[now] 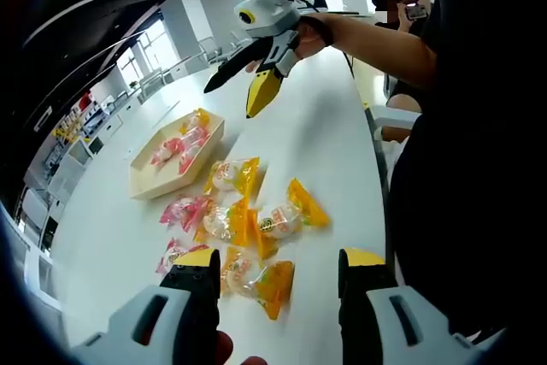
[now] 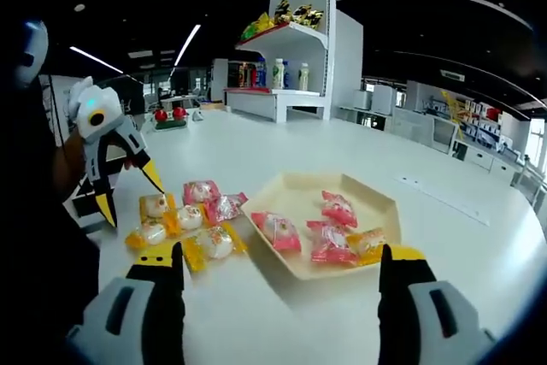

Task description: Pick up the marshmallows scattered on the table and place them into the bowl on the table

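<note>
A shallow beige bowl sits on the white table and holds several pink packets and one yellow one. Beside it lie wrapped marshmallows, yellow packets and pink packets. My left gripper is open and hovers over the near end of the scattered pile, holding nothing. My right gripper is open too, raised above the table near the bowl, with nothing between its jaws.
The long white table runs away from me, with its edge to the right in the left gripper view. A person sits at its far end. A white shelf unit with bottles and snacks stands beyond the table.
</note>
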The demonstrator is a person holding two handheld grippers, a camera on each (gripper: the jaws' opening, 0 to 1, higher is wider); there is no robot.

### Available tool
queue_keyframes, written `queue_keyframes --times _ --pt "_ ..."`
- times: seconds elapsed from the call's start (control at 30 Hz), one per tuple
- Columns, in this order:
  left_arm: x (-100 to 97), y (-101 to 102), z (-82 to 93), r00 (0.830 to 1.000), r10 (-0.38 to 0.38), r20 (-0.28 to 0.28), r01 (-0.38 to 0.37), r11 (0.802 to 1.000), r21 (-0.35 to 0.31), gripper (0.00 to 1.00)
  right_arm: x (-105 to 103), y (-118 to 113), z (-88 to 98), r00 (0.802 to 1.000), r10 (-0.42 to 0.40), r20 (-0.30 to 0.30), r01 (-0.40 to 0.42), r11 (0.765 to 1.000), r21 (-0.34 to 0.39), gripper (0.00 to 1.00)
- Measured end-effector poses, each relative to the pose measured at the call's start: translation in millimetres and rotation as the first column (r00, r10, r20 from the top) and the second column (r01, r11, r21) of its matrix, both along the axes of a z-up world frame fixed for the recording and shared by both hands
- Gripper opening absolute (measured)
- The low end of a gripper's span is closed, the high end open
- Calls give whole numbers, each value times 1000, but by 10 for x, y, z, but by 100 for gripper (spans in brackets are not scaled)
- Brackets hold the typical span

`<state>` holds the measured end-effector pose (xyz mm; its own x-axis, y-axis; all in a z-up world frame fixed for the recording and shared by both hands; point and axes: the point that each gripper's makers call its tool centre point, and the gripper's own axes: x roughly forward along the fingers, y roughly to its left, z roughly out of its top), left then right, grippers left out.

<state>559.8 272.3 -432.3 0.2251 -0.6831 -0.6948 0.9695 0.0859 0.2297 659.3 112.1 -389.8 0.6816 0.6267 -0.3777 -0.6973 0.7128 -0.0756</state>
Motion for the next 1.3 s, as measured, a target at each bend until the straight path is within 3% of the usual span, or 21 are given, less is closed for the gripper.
queue_keyframes --times 0.67,1.3 --pt "-15 -21 11 1000 -4 1 4 1000 -4 56 -146 -50 -32 1000 23 -12 -24 997 -76 96" --pt "-3 -5 26 1000 0 4 0 1000 1 56 -246 -103 -12 1000 15 -17 -17 996 -83 92"
